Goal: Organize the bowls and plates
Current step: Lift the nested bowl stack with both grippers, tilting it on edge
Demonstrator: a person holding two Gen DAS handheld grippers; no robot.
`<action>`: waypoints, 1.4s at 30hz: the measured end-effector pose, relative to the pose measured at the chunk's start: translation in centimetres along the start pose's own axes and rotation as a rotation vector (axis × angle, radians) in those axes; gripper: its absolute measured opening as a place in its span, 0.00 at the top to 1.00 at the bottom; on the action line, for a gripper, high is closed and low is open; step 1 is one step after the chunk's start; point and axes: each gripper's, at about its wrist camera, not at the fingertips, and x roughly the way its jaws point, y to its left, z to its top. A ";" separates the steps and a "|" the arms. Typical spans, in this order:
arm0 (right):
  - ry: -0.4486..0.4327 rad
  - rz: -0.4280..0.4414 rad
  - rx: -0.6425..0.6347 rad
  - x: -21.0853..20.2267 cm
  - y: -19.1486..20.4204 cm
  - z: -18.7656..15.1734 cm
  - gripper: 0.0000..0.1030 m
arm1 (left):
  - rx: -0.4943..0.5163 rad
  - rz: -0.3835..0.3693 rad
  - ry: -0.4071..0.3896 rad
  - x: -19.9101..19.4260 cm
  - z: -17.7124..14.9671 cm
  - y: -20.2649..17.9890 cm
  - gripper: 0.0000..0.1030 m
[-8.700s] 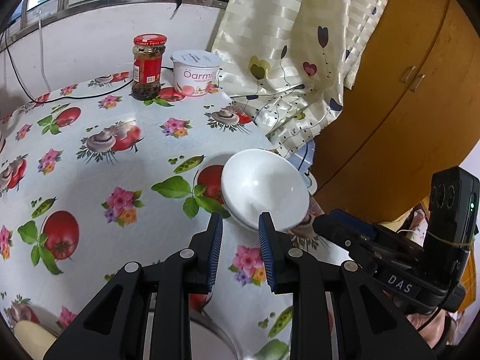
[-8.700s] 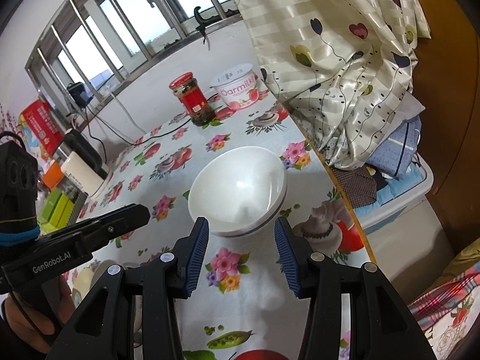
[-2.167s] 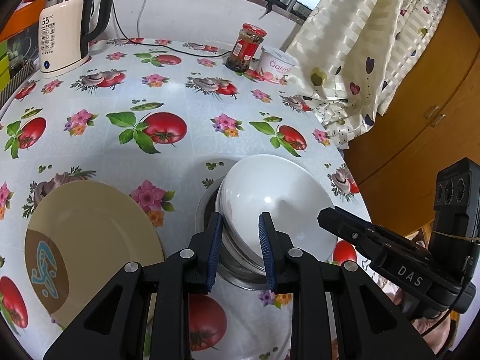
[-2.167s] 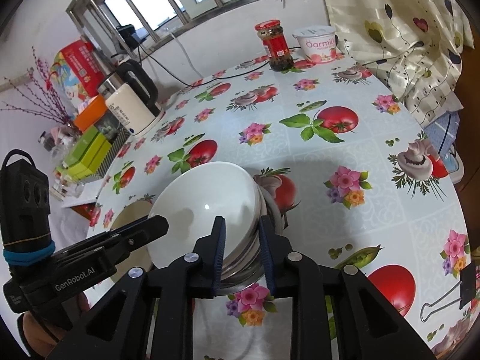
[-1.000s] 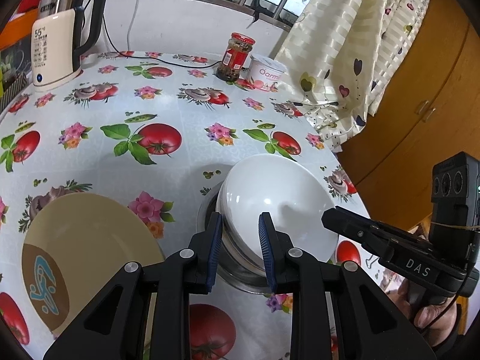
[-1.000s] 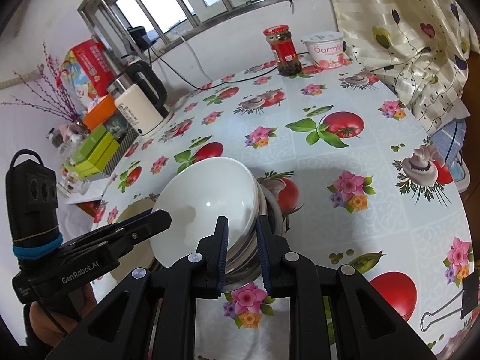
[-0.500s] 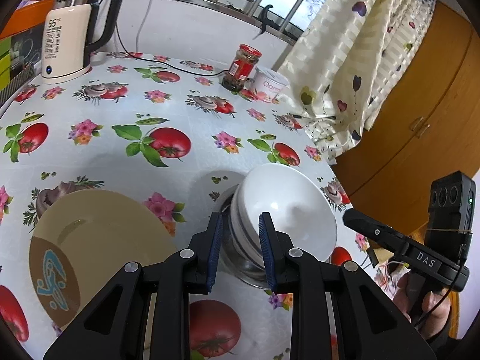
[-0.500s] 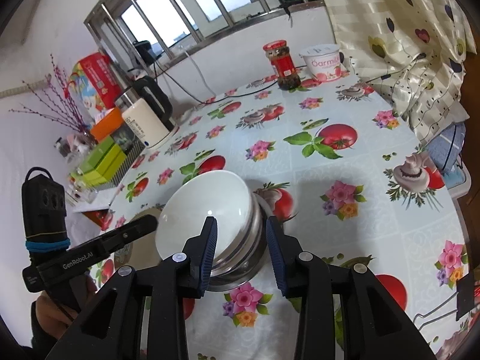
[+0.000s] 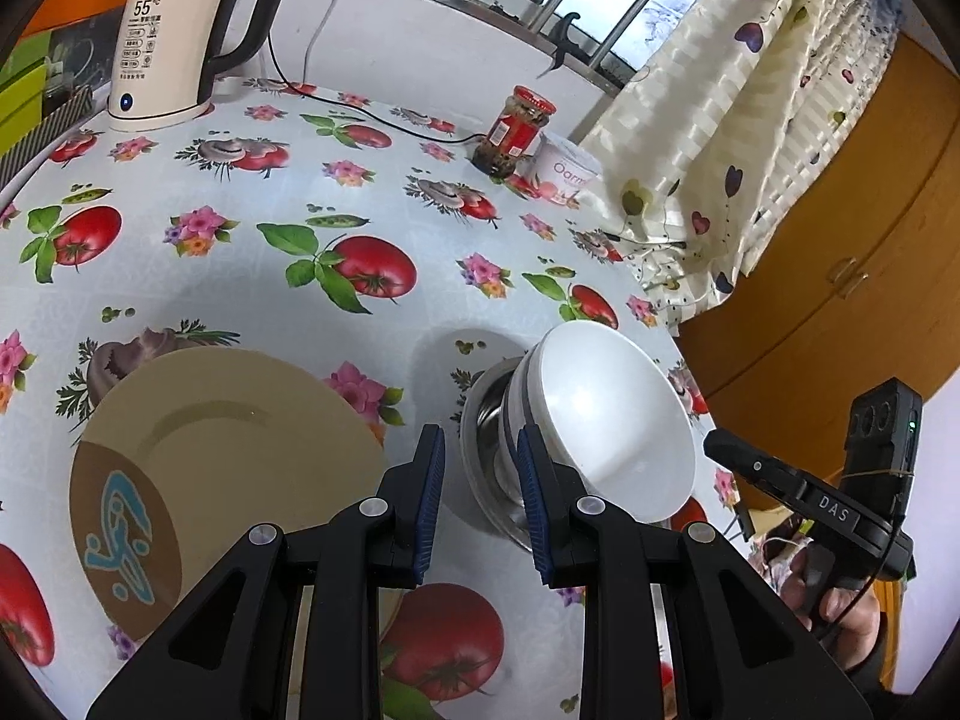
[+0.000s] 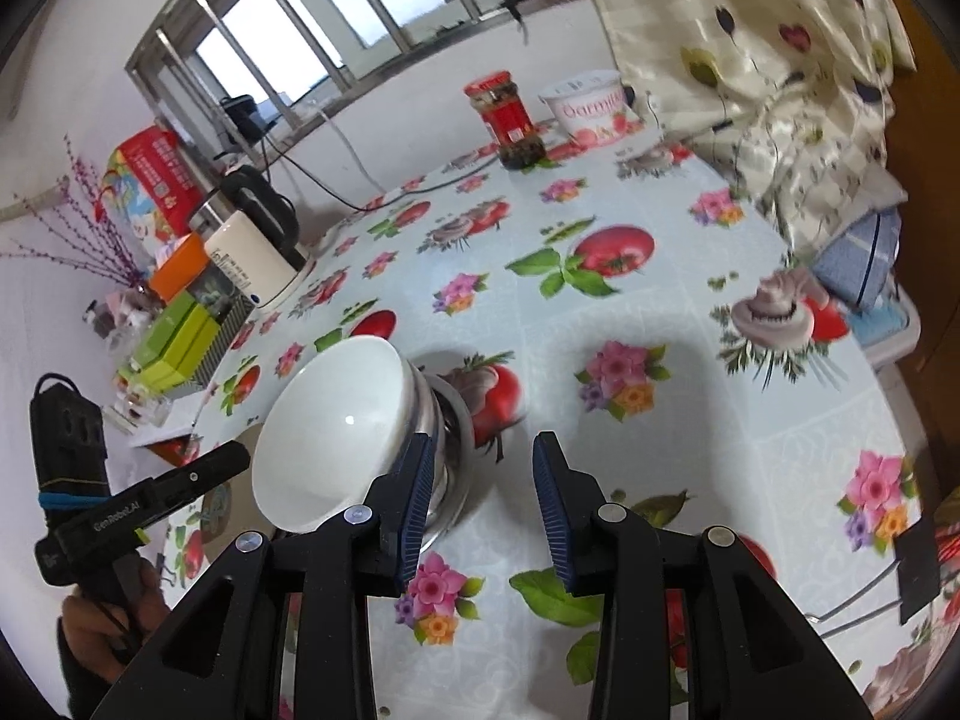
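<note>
A stack of white bowls (image 9: pixel 606 420) sits nested in a steel bowl (image 9: pixel 486 456) on the flowered tablecloth; it also shows in the right wrist view (image 10: pixel 336 414), with the steel bowl (image 10: pixel 450 456) under it. A tan plate (image 9: pixel 228 456) with a brown and blue mark lies to the stack's left. My left gripper (image 9: pixel 480 498) is open and empty, just in front of the stack. My right gripper (image 10: pixel 483 498) is open and empty, to the right of the stack and apart from it.
An electric kettle (image 9: pixel 174 42) with its cord stands at the back left. A red-lidded jar (image 9: pixel 513 132) and a yogurt tub (image 9: pixel 567 171) stand at the back right by the curtain (image 9: pixel 738 120). Boxes (image 10: pixel 180 330) line the table's left edge. A wooden cabinet (image 9: pixel 840 276) is on the right.
Both grippers have let go of the white bowls, opened and drawn back. The bowl stack now rests in the steel bowl beside the tan plate.
</note>
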 end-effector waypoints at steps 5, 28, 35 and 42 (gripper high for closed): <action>0.031 0.003 0.008 0.6 -0.2 -0.3 0.67 | 0.008 0.014 0.031 0.7 -0.1 0.1 0.75; 0.142 0.081 0.050 3.7 -0.5 -1.0 0.80 | -0.006 -0.040 0.144 3.4 -0.2 1.1 0.75; 0.156 0.089 0.060 4.3 -0.5 -1.0 0.82 | -0.017 -0.031 0.158 3.9 -0.2 1.4 0.75; 0.170 0.094 0.063 4.8 -0.4 -1.1 0.83 | -0.028 -0.035 0.173 4.6 -0.1 1.3 0.75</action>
